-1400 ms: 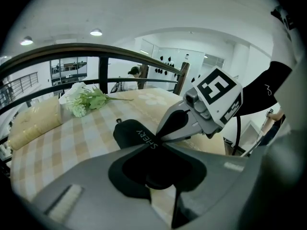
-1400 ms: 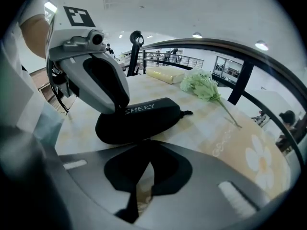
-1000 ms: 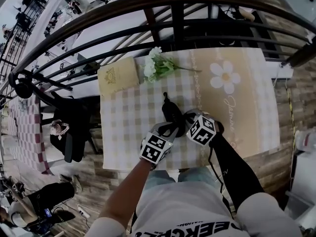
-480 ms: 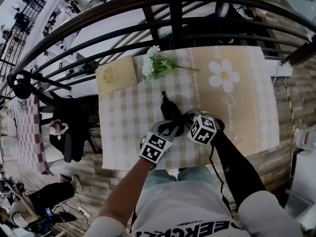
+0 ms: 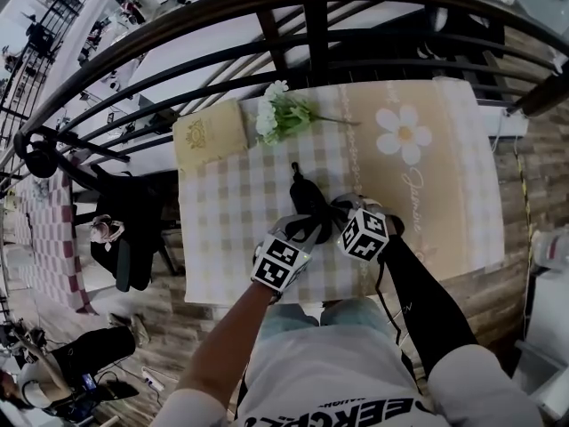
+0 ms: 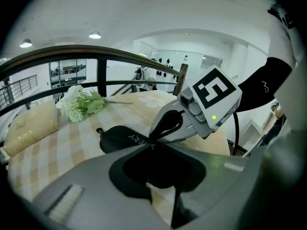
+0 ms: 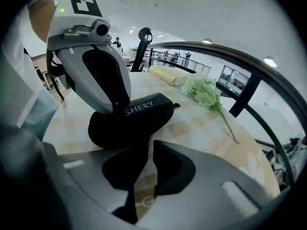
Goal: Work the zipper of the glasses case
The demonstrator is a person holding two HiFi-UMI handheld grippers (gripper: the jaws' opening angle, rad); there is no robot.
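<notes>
From the head view we are finding the black glasses case (image 5: 307, 201) lying on the checked tablecloth (image 5: 227, 212) near its front edge. The left gripper (image 5: 308, 229) and the right gripper (image 5: 336, 213) are both meeting it at its near end. White flowers (image 5: 280, 114) and a beige cushion (image 5: 212, 136) are lying well apart from it, by the dark railing (image 5: 267, 12). This view is not showing how the jaws stand. The left gripper view is supplying that: its jaws are clamping the near end of the case, with the right gripper's fingers coming in just beside them. The right gripper view is showing its own jaws a narrow slit apart, having just been opening. Their tips are sitting at the case's edge, and only tablecloth is showing through the slit. Here we are also reading white lettering (image 7: 140, 107) on the case, which is looking rounded and matte.
</notes>
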